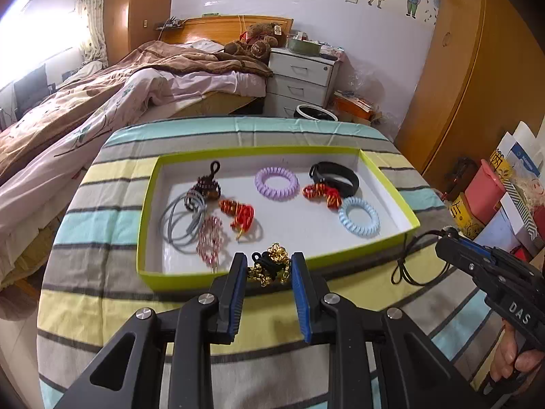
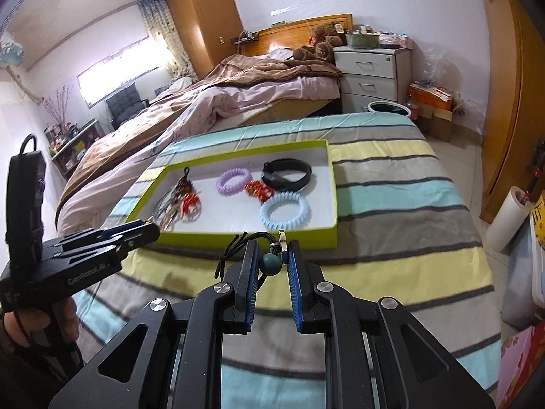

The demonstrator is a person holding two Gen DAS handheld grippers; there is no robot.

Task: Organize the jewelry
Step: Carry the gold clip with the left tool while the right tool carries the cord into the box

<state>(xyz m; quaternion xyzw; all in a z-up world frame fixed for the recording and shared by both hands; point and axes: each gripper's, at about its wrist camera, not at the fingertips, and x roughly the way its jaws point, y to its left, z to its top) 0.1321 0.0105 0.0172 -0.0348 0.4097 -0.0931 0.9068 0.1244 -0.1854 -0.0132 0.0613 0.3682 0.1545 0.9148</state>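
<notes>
Pinching gold bell bracelet [image 1: 270,266], left tool [image 1: 269,267]; right tool [image 2: 270,260] view alone shows clamped teal bead [image 2: 270,265].

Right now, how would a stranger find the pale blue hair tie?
Find the green-rimmed tray on the striped cloth. In its near right corner lies the pale blue spiral hair tie, beside the black band. The other spiral tie is lilac.
</notes>
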